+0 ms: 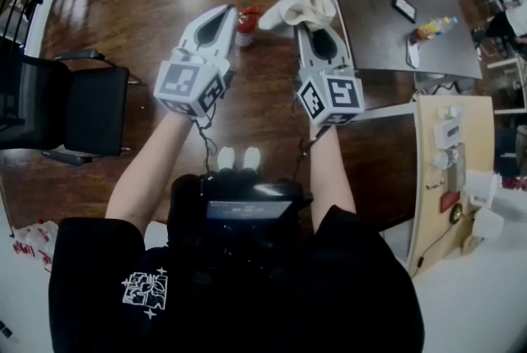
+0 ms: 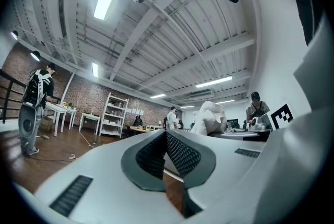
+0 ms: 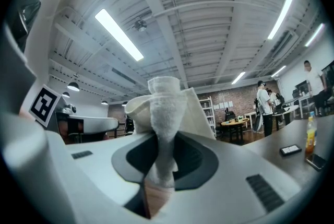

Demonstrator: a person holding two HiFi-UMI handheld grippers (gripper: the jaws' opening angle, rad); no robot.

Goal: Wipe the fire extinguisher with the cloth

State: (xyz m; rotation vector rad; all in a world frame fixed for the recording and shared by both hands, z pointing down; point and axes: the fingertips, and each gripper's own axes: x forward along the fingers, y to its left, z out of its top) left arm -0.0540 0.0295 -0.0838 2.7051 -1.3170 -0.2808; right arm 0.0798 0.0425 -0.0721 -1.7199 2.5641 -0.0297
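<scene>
right gripper (image 1: 311, 25) pinching crumpled white terry cloth (image 1: 303, 7) | left gripper (image 1: 227, 12) pressed together, empty | red-topped fire extinguisher (image 1: 244, 25) just right of it

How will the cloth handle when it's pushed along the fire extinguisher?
Probably floppy: the cloth is bunched into folds where the right gripper pinches it, so it should drape rather than push stiffly. Its terry-like nap suggests grip, not slip. Likely light, since loose ends stand up unsupported.

left gripper (image 1: 226, 11) closed, empty; right gripper (image 1: 312, 25) clamps cloth (image 1: 303, 7); both raised
</scene>
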